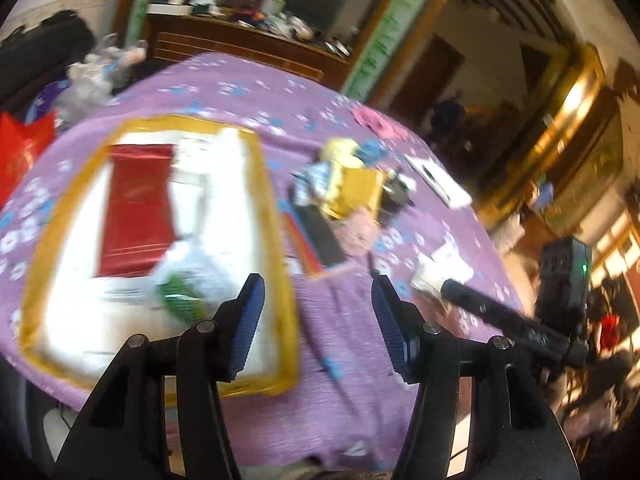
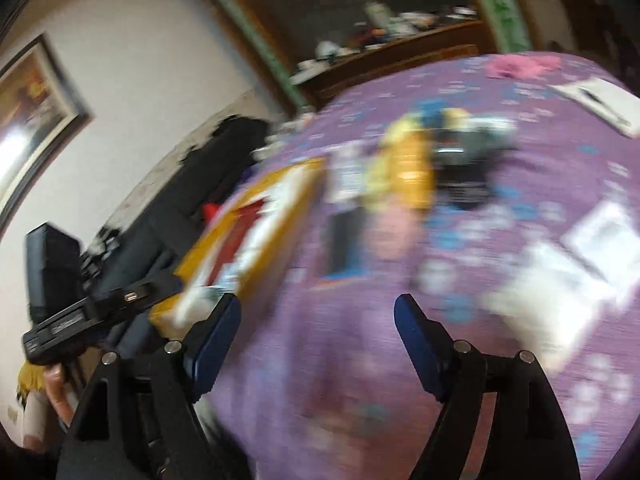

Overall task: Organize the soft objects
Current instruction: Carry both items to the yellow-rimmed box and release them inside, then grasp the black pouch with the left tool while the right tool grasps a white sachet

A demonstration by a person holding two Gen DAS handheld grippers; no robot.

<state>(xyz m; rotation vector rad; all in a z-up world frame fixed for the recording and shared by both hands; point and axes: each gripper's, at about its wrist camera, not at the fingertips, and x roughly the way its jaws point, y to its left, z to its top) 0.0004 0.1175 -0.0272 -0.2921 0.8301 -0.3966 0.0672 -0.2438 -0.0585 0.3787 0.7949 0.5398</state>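
Grippers both spread, empty: left gripper [image 1: 318, 300], right gripper [image 2: 318, 320]. Soft pile [image 1: 344, 184] sits mid-cloth, right of yellow tray [image 1: 276, 216]. Best: slow down, approach low, pinch one soft piece centrally.

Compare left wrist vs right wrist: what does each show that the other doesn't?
Left wrist only: the full inside of the yellow-rimmed tray, with a red packet and a clear bag; the open, empty left hand-held gripper.

Right wrist only: a framed picture on the white wall; the open, empty right hand-held gripper.

Both: the purple flowered cloth, the blurred mixed pile at its middle, a pink item at the far edge.
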